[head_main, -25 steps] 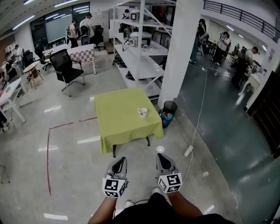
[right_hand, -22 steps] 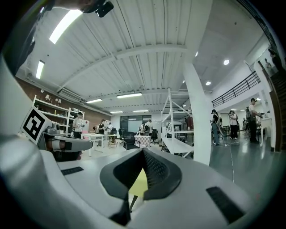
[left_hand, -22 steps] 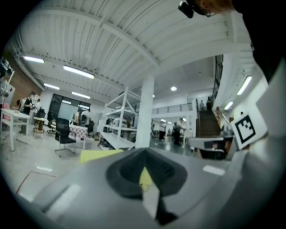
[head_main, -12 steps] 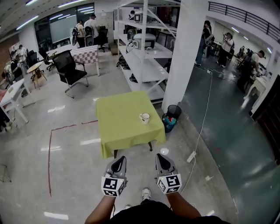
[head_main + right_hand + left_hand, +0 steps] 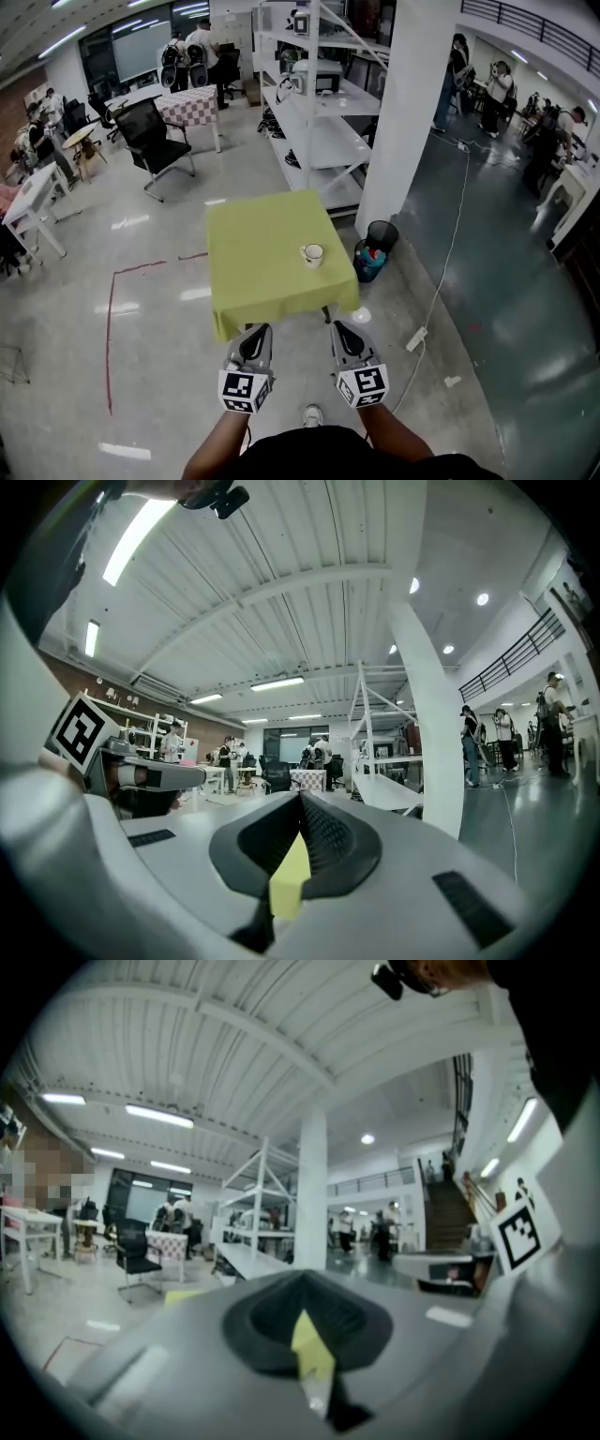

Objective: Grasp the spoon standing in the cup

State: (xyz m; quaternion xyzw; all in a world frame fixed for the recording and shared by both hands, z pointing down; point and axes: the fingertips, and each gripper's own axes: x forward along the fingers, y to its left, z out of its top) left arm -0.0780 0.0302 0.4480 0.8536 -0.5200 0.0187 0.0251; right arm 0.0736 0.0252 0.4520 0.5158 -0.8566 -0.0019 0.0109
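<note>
A white cup stands near the right edge of a small table with a yellow-green cloth, some way ahead of me in the head view. The spoon in it is too small to make out. My left gripper and right gripper are held side by side low in front of me, just short of the table's near edge. Both are shut with nothing between the jaws. In the left gripper view the shut left gripper points over the floor. The right gripper in its own view also shows closed jaws; the cup is in neither gripper view.
A black bin sits by the table's right side, beside a white pillar. White shelving stands behind the table and an office chair is at back left. A white cable runs across the floor at right. People stand far back.
The table and cup have come nearer to me and sit lower in the head view. Both grippers stay shut and side by side.
</note>
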